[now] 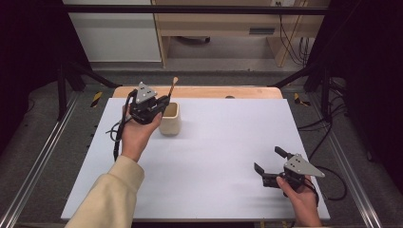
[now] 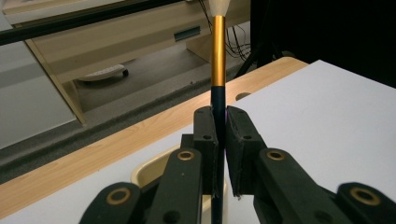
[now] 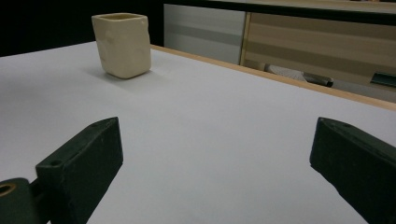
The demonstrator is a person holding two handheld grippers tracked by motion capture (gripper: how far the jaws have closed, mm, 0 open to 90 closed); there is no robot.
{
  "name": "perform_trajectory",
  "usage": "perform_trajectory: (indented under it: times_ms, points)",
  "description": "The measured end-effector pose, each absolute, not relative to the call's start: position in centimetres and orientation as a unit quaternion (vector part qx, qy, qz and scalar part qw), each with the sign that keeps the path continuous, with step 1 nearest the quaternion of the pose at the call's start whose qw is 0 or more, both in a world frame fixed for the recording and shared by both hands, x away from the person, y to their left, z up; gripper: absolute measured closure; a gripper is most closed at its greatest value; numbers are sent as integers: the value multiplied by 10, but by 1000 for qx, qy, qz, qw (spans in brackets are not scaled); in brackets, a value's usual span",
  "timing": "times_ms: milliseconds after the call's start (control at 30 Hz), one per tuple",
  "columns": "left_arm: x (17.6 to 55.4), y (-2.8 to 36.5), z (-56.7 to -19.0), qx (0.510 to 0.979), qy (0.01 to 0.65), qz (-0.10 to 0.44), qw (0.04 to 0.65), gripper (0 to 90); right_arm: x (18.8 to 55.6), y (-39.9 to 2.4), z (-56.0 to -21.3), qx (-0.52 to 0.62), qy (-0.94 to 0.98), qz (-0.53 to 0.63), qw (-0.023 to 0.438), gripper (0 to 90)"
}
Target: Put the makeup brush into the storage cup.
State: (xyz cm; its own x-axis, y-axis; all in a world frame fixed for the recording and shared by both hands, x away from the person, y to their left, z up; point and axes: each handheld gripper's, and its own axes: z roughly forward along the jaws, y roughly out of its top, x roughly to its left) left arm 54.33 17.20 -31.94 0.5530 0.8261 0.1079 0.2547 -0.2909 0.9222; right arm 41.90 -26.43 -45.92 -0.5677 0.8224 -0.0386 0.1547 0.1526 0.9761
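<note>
Brush [image 2: 218, 70] is standing nearly upright between my left jaws, which I am clenching on its dark handle just below the gold ferrule, bristle end pointing away from me. Directly under those jaws the cream cup [image 1: 169, 118] is sitting on the white surface [image 1: 214, 156]; in the left gripper view its rim is peeking out beneath my left gripper [image 2: 220, 140]. I am judging this as the placing step: I am holding the brush over, or partly inside, the cup's mouth, though I cannot tell how deep the handle is reaching. The next move is calling for keeping the handle vertical, lowering it inside the rim, then easing the pads apart. My right gripper [image 1: 270, 160] is resting near the surface's close edge, well apart from the cup, its jaws spread wide and grasping nothing.
</note>
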Motion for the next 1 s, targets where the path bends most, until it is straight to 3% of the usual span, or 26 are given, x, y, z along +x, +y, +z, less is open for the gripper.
perform_trajectory:
  times_ms: [1000]
  points:
    - [566, 187, -339, 687, 382, 310, 536, 827, 420, -264, -460, 351, 698, 547, 302, 31]
